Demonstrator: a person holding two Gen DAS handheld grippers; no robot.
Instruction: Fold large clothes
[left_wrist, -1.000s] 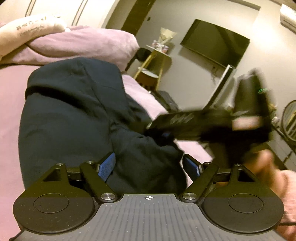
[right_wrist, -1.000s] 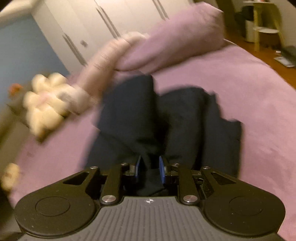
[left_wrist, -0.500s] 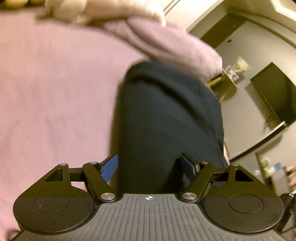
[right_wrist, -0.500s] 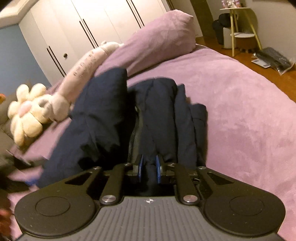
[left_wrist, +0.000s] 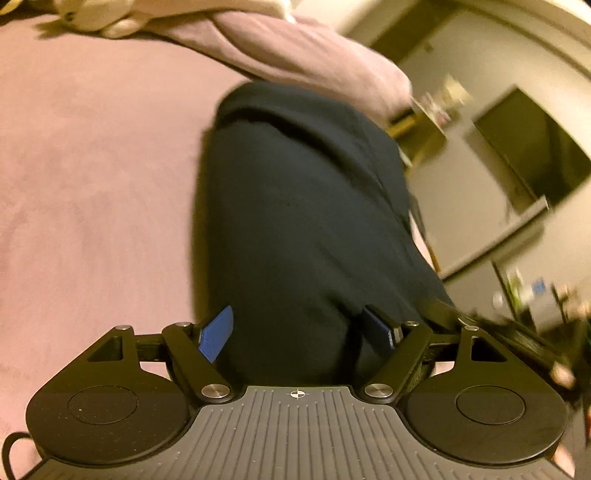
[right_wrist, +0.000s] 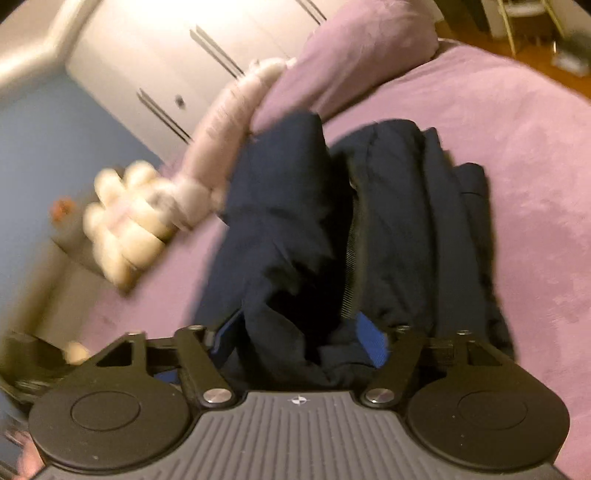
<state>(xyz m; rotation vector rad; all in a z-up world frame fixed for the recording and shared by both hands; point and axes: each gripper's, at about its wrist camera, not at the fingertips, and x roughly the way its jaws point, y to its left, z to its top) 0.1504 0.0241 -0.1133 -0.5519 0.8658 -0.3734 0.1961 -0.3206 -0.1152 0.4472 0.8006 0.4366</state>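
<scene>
A dark navy jacket (left_wrist: 295, 203) lies bundled lengthwise on the purple bed cover (left_wrist: 92, 166). In the right wrist view the jacket (right_wrist: 388, 221) shows several long folds and a zipper line. My left gripper (left_wrist: 297, 334) straddles its near end; the jaws are opening a little, wide apart, with cloth between the blue pads (left_wrist: 218, 332) and no squeeze on it. My right gripper (right_wrist: 301, 338) is at the jacket's other near edge. Its jaws are opening, and a loose bulge of fabric sits between the pads (right_wrist: 373, 343) without being pinched.
A purple pillow (left_wrist: 295, 55) lies beyond the jacket. A cream plush toy (right_wrist: 129, 229) rests on the bed to the left, below white wardrobe doors (right_wrist: 184, 55). A wall television (left_wrist: 532, 147) and a small side table (right_wrist: 524, 22) stand past the bed.
My right jaws, pinched on the jacket's cloth before, have spread apart and released it. My left gripper rolled and slid along the jacket's near end, staying wide.
</scene>
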